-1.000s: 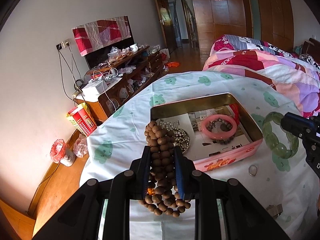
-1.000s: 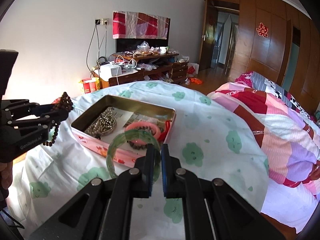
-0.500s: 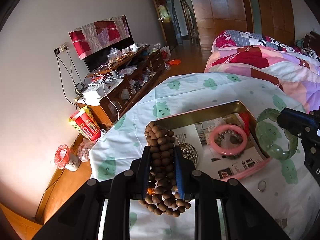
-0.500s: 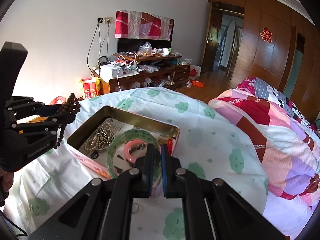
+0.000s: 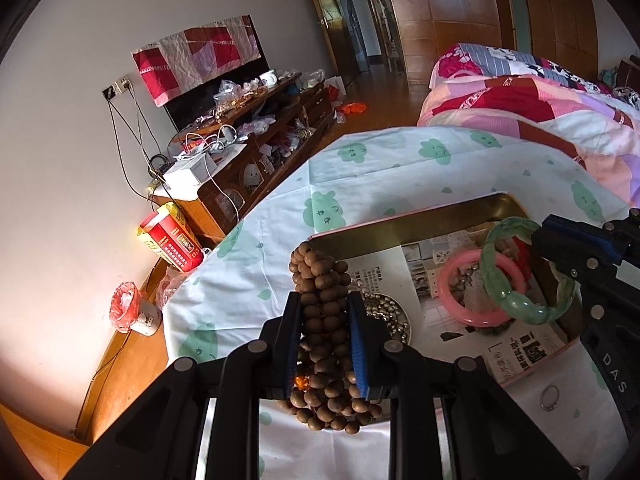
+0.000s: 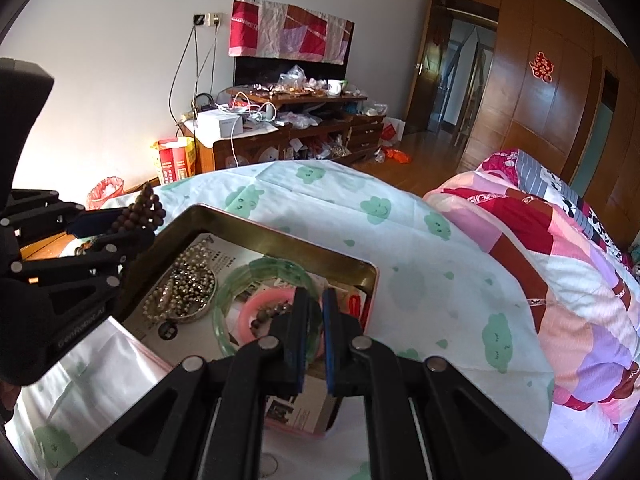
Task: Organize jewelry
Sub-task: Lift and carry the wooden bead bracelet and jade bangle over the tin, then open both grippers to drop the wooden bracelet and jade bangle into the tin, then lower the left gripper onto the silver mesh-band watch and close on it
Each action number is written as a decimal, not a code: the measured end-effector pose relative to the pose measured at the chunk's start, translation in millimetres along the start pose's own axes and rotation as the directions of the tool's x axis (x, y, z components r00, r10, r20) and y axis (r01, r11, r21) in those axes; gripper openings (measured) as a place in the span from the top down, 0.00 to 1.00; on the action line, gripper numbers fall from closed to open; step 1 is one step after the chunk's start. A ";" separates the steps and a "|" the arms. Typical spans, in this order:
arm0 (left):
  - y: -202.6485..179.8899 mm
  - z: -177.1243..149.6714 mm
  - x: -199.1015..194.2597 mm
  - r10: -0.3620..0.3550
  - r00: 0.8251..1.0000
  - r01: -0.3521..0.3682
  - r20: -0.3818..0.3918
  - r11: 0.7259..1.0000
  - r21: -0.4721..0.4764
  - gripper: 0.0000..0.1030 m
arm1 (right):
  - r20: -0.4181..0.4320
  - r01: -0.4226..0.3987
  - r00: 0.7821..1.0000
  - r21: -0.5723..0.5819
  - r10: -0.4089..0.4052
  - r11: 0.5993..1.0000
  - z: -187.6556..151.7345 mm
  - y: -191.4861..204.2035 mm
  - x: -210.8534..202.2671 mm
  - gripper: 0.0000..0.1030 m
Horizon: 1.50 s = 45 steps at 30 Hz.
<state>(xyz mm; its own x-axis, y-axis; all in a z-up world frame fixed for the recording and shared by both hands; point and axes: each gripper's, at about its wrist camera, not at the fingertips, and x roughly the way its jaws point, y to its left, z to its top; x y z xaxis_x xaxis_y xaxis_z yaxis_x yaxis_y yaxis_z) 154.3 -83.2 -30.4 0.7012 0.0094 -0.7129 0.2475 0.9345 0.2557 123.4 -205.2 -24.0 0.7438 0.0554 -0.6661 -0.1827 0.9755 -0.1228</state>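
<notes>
Wooden beads [image 5: 325,320] fill left tongs [image 5: 324,316]; right tongs [image 6: 313,312] pinch green bangle [image 6: 224,320]; ring [image 5: 549,397] left-view only.

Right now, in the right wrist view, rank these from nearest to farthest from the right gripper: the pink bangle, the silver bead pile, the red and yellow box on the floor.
1. pink bangle: in the tin, just left of the right gripper.
2. silver bead pile: further left in the tin.
3. red and yellow box: on the floor by the wall, beyond the bed.

The dark bead bracelet [image 6: 269,314] is partly hidden behind the jaws.
</notes>
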 end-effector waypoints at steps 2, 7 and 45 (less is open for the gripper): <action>-0.7 -0.2 5.6 0.002 1.000 -0.002 -0.009 1.000 0.000 0.78 | -0.009 0.003 1.000 0.002 -0.003 1.000 -0.3 0.0 5.6 0.92; -0.4 -2.0 17.5 0.007 1.000 -0.008 -0.030 1.000 -0.004 0.78 | -0.028 0.007 1.000 -0.002 -0.007 1.000 -2.0 2.4 16.3 0.92; -2.4 -67.2 -52.6 0.021 0.999 -0.015 0.039 0.990 -0.140 0.24 | -0.051 0.066 0.997 0.132 -0.060 0.989 -57.6 -22.6 -25.5 0.35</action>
<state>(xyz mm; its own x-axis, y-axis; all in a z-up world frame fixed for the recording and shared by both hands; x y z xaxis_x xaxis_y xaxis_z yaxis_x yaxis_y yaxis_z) 71.9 -62.1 -37.4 0.7319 0.0149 -0.6812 0.1407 0.9749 0.1725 71.6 -240.9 -46.6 0.7196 -0.0137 -0.6943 -0.0469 0.9966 -0.0682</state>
